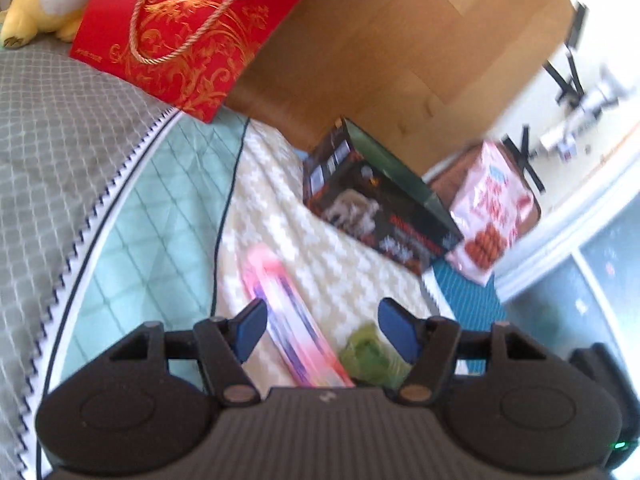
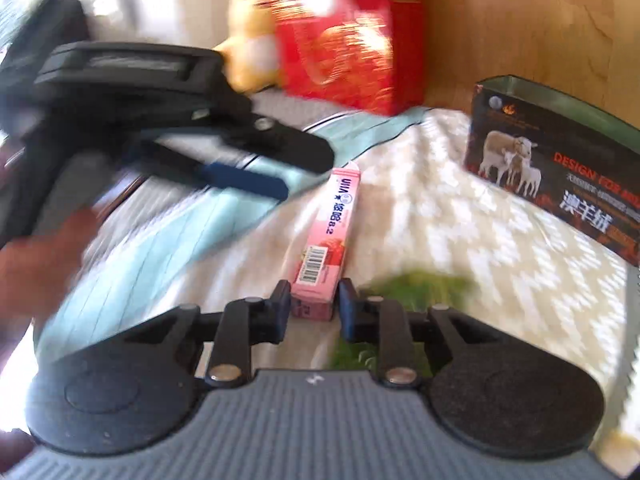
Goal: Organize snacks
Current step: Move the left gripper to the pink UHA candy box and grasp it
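Right hand-held gripper (image 2: 314, 304): jaws narrowed around the near end of the pink box (image 2: 326, 240); contact unclear
Left hand-held gripper (image 1: 320, 330): half open, empty
Pink box: long, slim, strawberry print, barcode; lying on the cream quilt (image 2: 440, 220) beside a green packet (image 2: 416, 284)

Left wrist cam sits low and close over the bed (image 1: 120, 216), angled down along its fingers toward the wood headboard (image 1: 400, 60). Right wrist cam is lower and nearer, same general heading, with the left gripper (image 2: 256, 178) crossing its left side. Shared: pink box (image 1: 292, 320) (image 2: 328, 236), black box (image 1: 380, 208) (image 2: 560, 168), red bag (image 1: 180, 36) (image 2: 348, 40).
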